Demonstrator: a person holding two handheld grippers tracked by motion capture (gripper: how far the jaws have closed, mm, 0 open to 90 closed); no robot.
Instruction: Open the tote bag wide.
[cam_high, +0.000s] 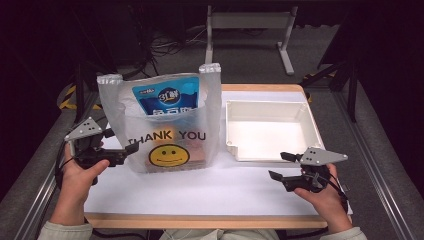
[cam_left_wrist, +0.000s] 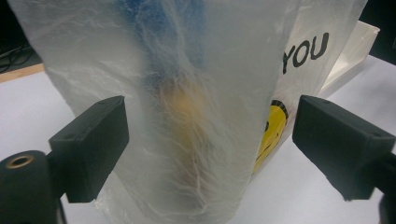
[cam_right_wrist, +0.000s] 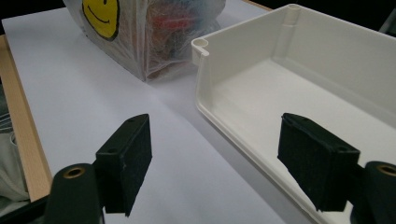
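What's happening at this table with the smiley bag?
A person sits at the table with a gripper in each hand. The left gripper is up against the side of a standing plastic bag, jaws open on either side of its edge, not yet pinching it. The bag holds a blue packet and other goods. The right gripper hangs open, holding nothing, in front of an empty white tray beside the bag.

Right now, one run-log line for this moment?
left hand-held gripper: open at plastic bag edge | right hand-held gripper: open, empty, by white tray
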